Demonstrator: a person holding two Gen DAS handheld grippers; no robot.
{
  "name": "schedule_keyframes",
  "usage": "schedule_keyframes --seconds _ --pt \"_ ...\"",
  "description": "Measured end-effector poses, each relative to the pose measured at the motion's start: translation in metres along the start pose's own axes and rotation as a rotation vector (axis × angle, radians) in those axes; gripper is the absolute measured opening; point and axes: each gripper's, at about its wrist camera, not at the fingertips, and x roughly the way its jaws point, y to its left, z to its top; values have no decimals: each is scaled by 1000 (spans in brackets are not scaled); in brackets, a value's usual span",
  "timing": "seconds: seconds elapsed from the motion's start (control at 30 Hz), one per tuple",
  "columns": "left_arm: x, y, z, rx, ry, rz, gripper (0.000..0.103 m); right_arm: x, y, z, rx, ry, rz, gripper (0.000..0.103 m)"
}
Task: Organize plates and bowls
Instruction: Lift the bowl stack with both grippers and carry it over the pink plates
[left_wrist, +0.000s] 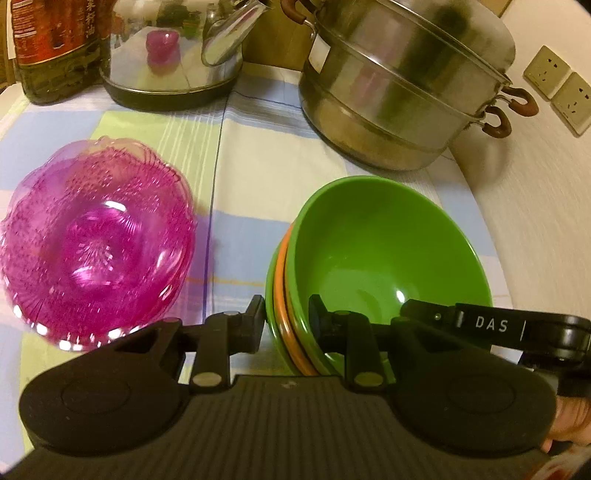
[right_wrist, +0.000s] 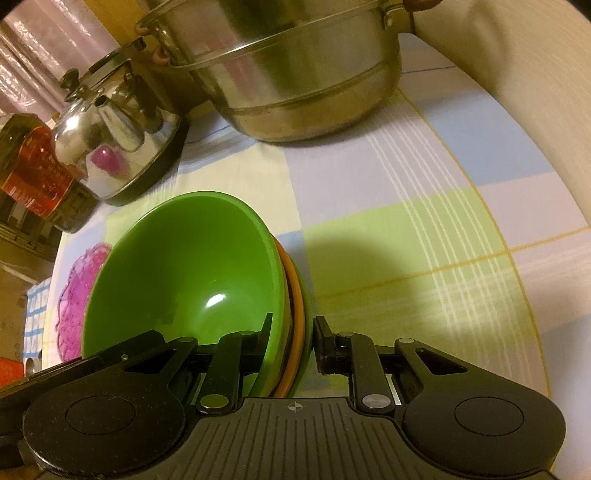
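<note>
A stack of nested bowls, green on top (left_wrist: 384, 251), an orange one and another green one beneath, is gripped at opposite rims by both grippers. My left gripper (left_wrist: 286, 317) is shut on the stack's left rim. My right gripper (right_wrist: 291, 336) is shut on its right rim; the top green bowl (right_wrist: 184, 266) fills the left of the right wrist view. A stack of pink see-through plates (left_wrist: 96, 251) lies on the checked tablecloth (left_wrist: 258, 155) to the left of the bowls. It also shows in the right wrist view (right_wrist: 74, 291), partly hidden behind the bowls.
A steel steamer pot (left_wrist: 402, 81) stands at the back right, close behind the bowls. A steel kettle (left_wrist: 173, 51) and an oil bottle (left_wrist: 51, 48) stand at the back left. A wall with sockets (left_wrist: 557, 85) runs along the right.
</note>
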Motion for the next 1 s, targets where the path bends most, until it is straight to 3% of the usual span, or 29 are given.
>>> schedule_keyframes --seconds 0.47,1.0 --pt "-61 12 -28 -5 -28 7 22 -44 23 -42 -11 -15 17 20" --pt "-139 65 -51 -57 -86 54 22 -76 100 -74 -87 -15 80 20"
